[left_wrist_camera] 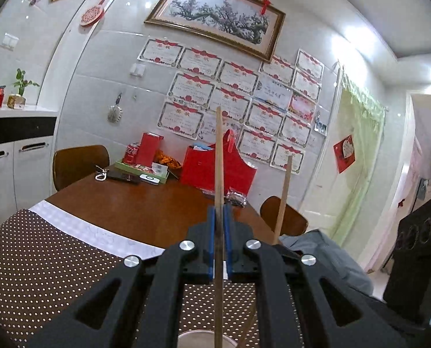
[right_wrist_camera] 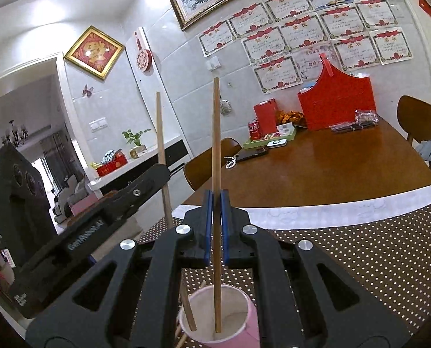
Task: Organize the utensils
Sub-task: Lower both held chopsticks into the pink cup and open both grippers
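Each claw was pinching one upright chopstick. The right claw [right_wrist_camera: 214,203] held its chopstick [right_wrist_camera: 216,145] with the tip inside the pink cup [right_wrist_camera: 251,319] directly below; the left claw [left_wrist_camera: 219,217] held another chopstick [left_wrist_camera: 219,159] just beside it, also reaching the cup.

My dining corner, white-tiled and brightly lit

In front of me a glossy brown wooden table [left_wrist_camera: 146,203] carries a brown white-dotted tablecloth [left_wrist_camera: 41,261], with curved brown wooden chairs [left_wrist_camera: 79,162] round it; behind, the white tiled wall [left_wrist_camera: 105,87] bears a gold-framed plum-blossom painting [left_wrist_camera: 218,17] above rows of red-trimmed paper certificates [left_wrist_camera: 233,101], a white cabinet with a black band [left_wrist_camera: 15,133] stands at one side, and a pale green curtain [left_wrist_camera: 357,145] hangs by a bright doorway
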`<state>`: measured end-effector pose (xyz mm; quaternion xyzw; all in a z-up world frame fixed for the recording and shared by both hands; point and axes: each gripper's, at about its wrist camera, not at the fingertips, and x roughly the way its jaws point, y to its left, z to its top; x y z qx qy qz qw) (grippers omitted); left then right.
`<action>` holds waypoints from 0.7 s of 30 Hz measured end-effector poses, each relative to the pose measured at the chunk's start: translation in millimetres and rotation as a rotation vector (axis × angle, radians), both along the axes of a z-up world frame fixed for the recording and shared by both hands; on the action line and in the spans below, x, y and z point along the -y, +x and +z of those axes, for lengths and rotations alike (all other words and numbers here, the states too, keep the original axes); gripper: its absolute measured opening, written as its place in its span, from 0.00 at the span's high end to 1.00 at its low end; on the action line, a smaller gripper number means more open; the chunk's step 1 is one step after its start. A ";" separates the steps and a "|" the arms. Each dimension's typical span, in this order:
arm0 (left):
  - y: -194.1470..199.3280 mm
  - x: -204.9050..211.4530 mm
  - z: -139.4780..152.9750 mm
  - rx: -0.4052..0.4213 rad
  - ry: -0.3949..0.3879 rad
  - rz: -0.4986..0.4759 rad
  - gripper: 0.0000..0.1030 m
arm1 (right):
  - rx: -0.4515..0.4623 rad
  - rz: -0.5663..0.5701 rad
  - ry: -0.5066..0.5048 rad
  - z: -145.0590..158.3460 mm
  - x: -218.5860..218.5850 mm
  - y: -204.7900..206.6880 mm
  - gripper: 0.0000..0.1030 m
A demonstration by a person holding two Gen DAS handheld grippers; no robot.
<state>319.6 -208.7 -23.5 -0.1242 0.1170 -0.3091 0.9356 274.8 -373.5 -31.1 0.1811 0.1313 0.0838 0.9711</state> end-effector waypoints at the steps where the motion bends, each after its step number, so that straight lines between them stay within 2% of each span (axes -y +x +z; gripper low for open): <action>1: -1.2 2.9 -3.6 0.009 0.012 0.010 0.94 | -0.010 0.005 -0.009 -3.2 -0.4 1.5 0.94; 11: 0.6 -0.3 -30.5 -0.054 0.091 0.046 0.94 | -0.081 0.048 -0.050 -30.0 -12.6 3.0 0.94; 16: -3.9 -3.8 -33.1 -0.063 0.121 0.039 0.93 | -0.088 0.049 -0.072 -32.6 -17.4 -3.2 0.94; 19: -9.2 -10.6 -33.6 -0.061 0.117 0.049 0.73 | -0.088 0.045 -0.087 -30.9 -20.8 -7.6 0.94; 21: -13.5 -14.3 -33.9 -0.057 0.125 0.050 0.73 | -0.094 0.043 -0.096 -30.3 -22.6 -9.1 0.94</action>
